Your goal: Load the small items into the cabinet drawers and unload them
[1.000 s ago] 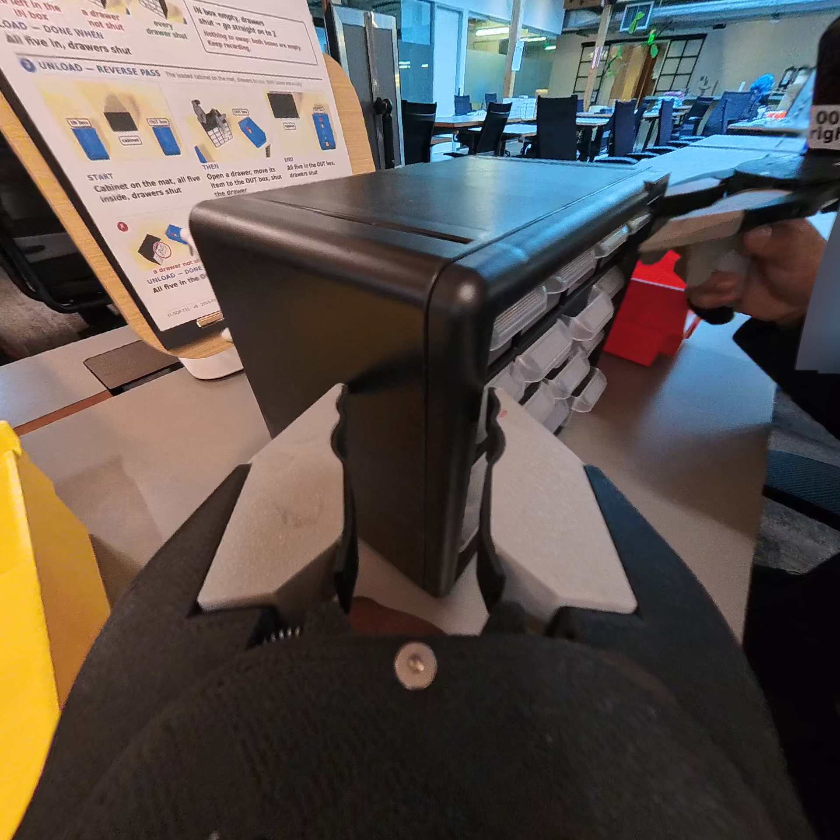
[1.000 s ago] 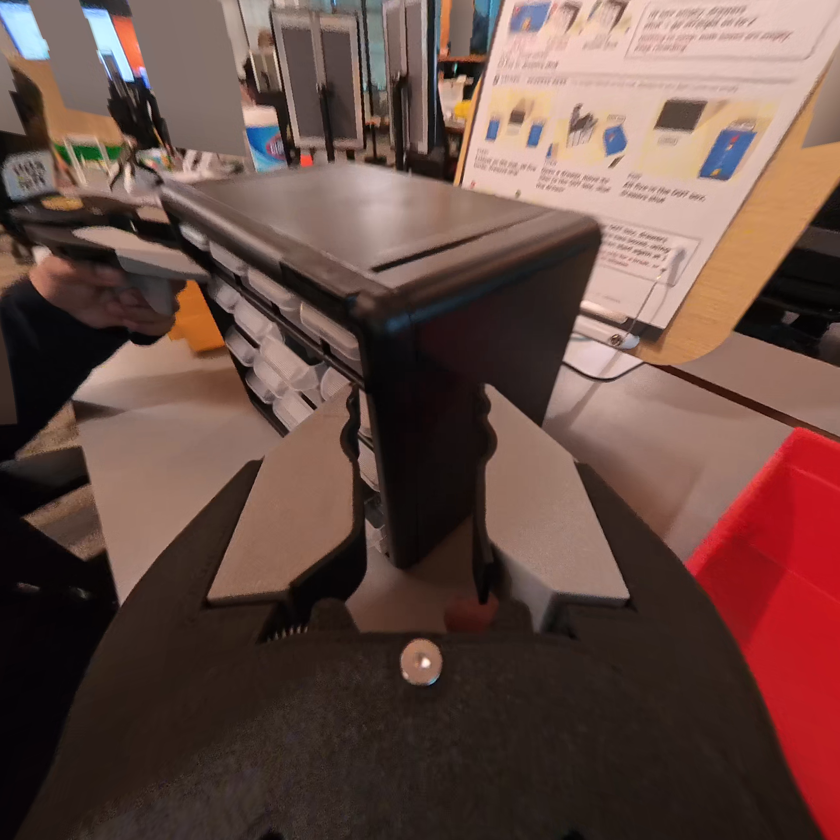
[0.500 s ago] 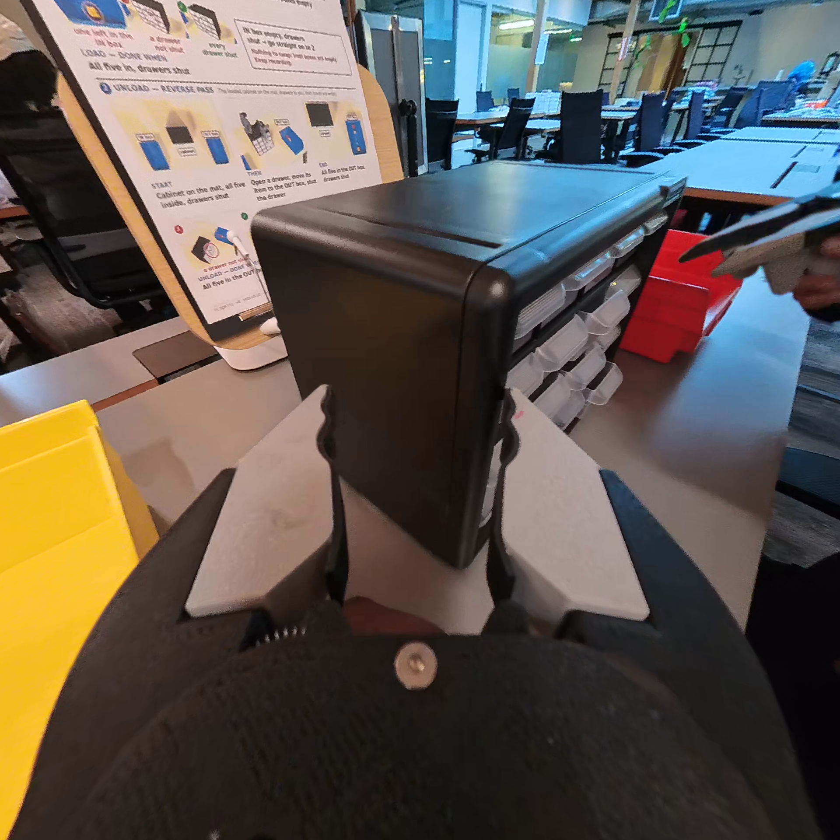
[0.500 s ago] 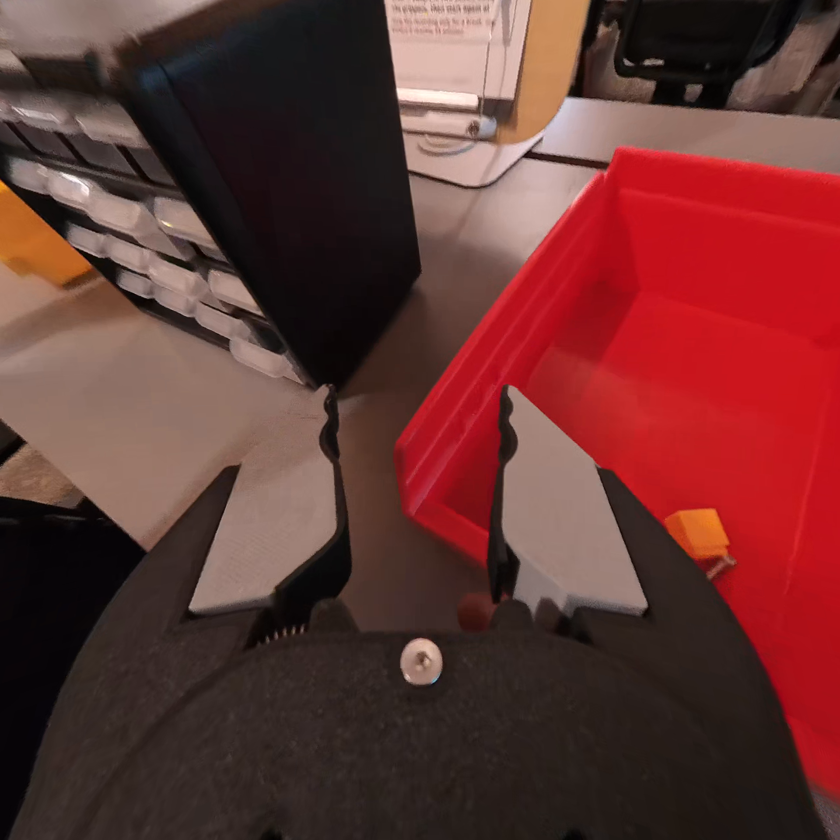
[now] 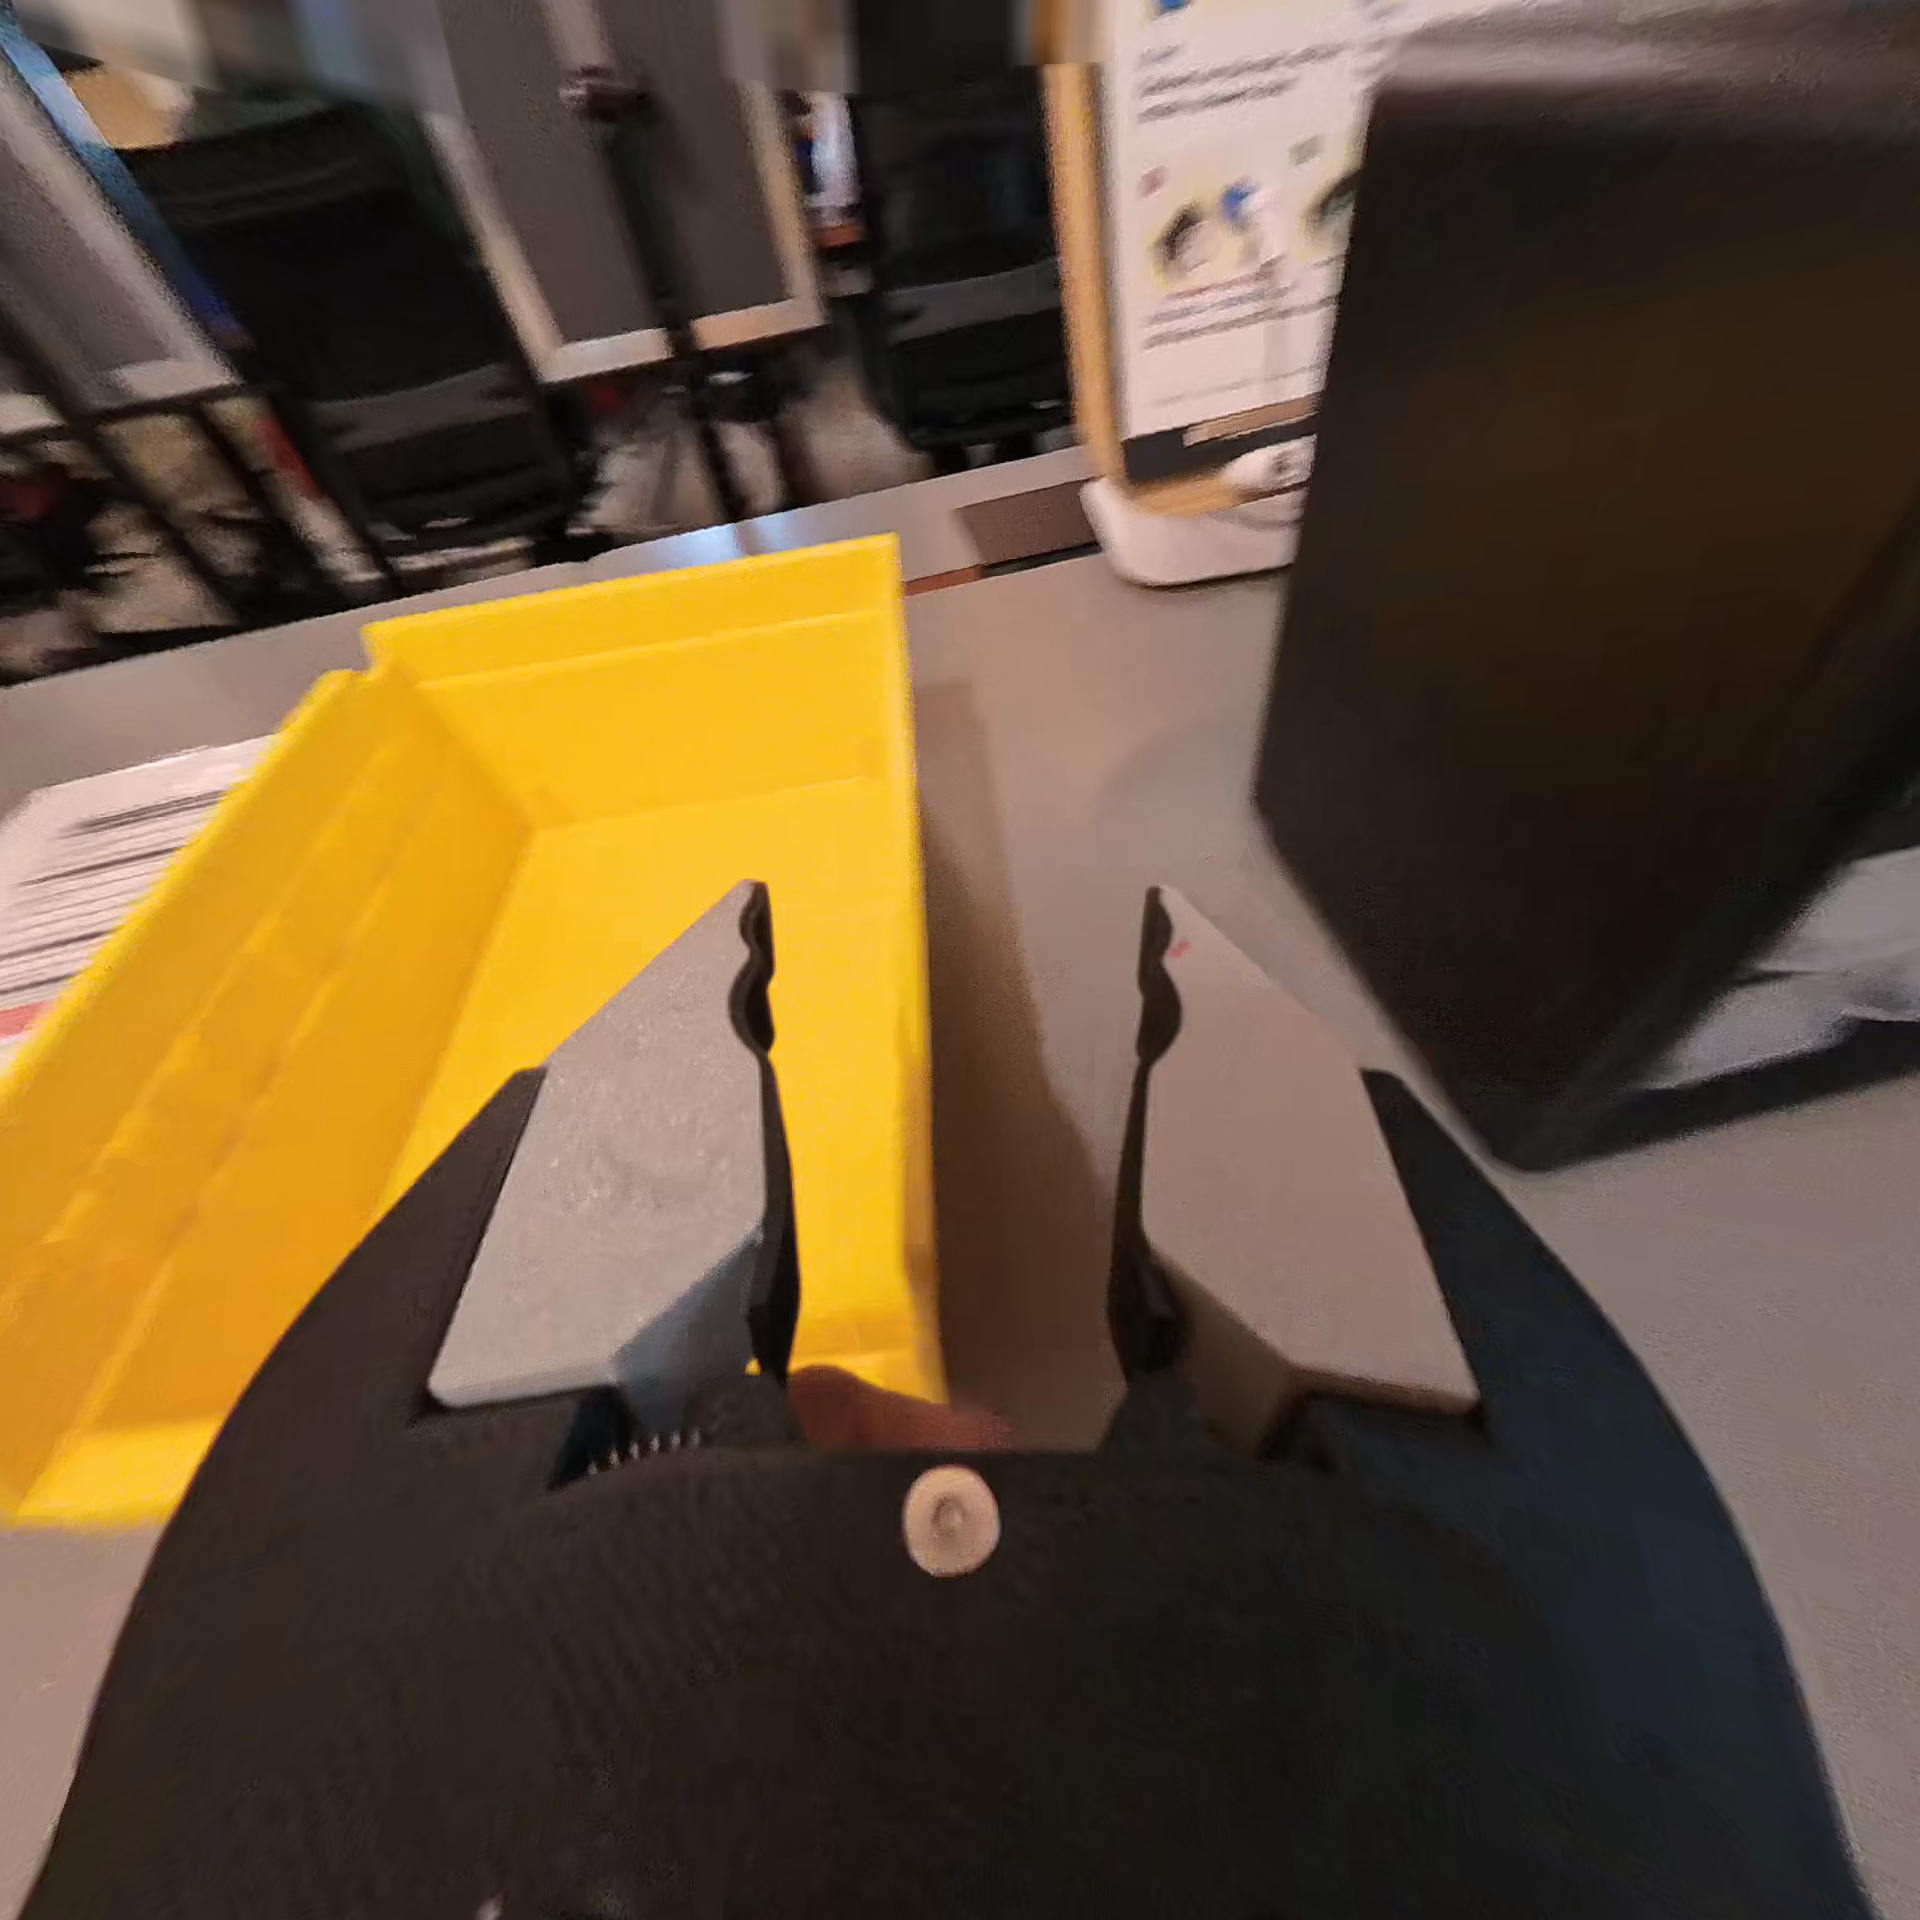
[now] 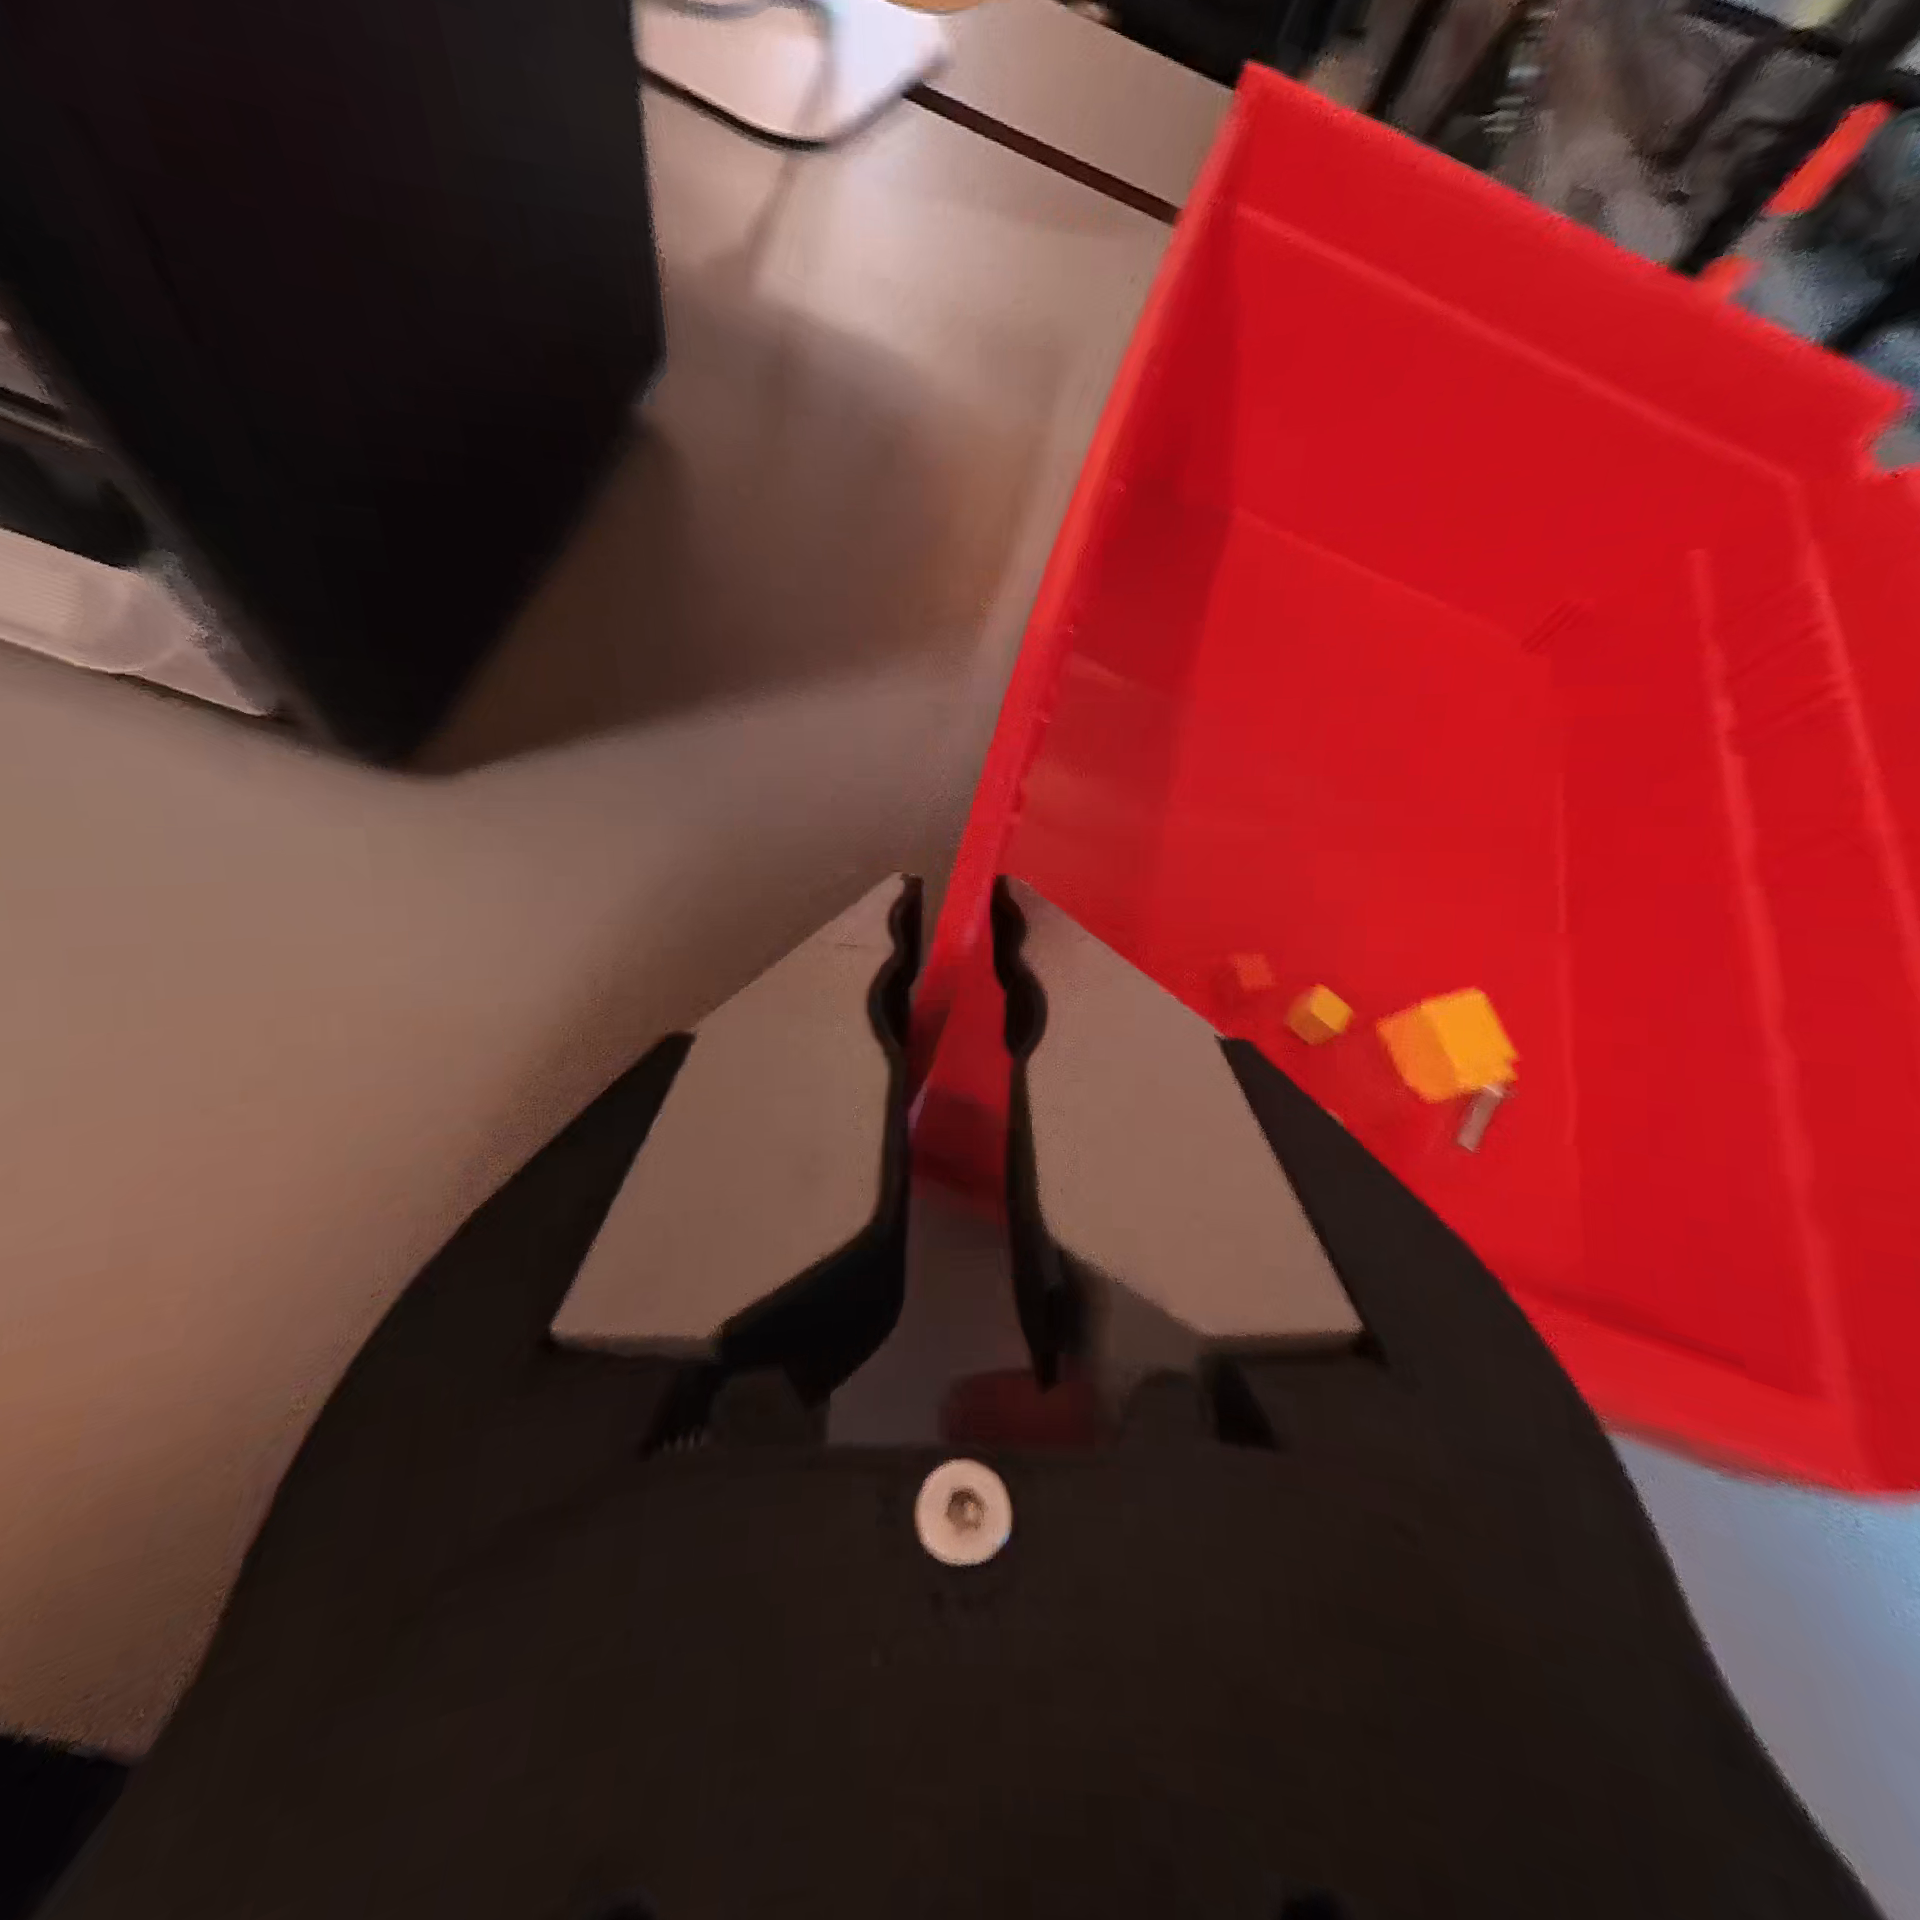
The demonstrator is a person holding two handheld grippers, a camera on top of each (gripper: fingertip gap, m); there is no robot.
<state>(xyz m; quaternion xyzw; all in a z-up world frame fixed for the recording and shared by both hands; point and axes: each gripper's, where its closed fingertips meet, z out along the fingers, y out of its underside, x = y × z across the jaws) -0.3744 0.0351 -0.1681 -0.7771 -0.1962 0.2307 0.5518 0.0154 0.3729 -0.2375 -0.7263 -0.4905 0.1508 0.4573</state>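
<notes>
Right wrist view: right gripper [image 6: 956,935] clamps red bin [image 6: 1455,727] wall | orange blocks [image 6: 1444,1039] inside | left gripper [image 5: 956,935] wide open, bare

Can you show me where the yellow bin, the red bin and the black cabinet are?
yellow bin [image 5: 665,717], left wrist view, its far inner wall.
red bin [image 6: 1382,748], right wrist view, its inside floor.
black cabinet [image 5: 1621,582], left wrist view, its side panel.

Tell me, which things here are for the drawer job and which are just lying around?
For the job: black cabinet, red bin, orange bits in it, yellow bin, right gripper closed on the red bin's wall.
Just lying about: papers beside the yellow bin, poster board, chairs behind.
</notes>
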